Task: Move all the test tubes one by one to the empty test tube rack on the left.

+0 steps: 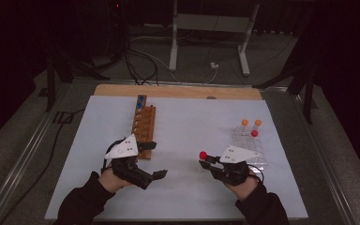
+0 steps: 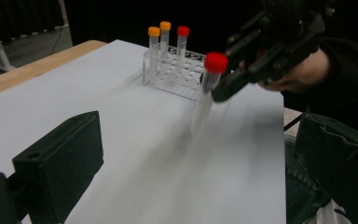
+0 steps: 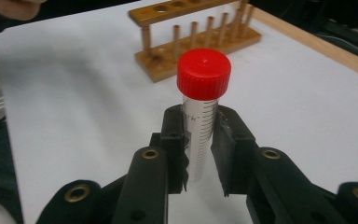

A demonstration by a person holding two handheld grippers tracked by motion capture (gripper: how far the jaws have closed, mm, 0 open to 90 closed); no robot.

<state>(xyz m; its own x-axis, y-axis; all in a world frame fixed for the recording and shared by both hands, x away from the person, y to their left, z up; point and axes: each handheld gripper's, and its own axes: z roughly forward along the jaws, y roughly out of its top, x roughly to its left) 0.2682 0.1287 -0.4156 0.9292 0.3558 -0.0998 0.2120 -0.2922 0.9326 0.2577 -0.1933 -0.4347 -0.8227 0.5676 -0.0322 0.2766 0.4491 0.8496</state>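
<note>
Now your right gripper [image 1: 205, 162] pinches a tube [image 3: 200, 135] with a red cap, its jaws pressed on the clear graduated wall below the cap. In the high view that gripper sits at about five o'clock on the white sheet [image 1: 187, 117], and the cap shows as a red dot just off its tip, toward nine o'clock. The tube stands close to upright and hangs above the sheet, clear of it; the left gripper view shows it [image 2: 207, 88] blurred, cap up, with the right gripper [image 2: 223, 86] gripping from the three o'clock side.

Your left gripper [image 1: 155, 159] is spread wide, nothing between the jaws. It sits at about seven o'clock on the sheet, tips pointing toward three o'clock, just beside the near end of the wooden rack [image 1: 144, 125].

That rack runs toward twelve o'clock, with a blue-capped tube [image 1: 141, 100] at its far end. The clear rack [image 1: 251, 145] stands at about three o'clock, just beyond your right hand, holding two orange-capped tubes [image 2: 159, 39] and one red-capped tube [image 2: 182, 39].
</note>
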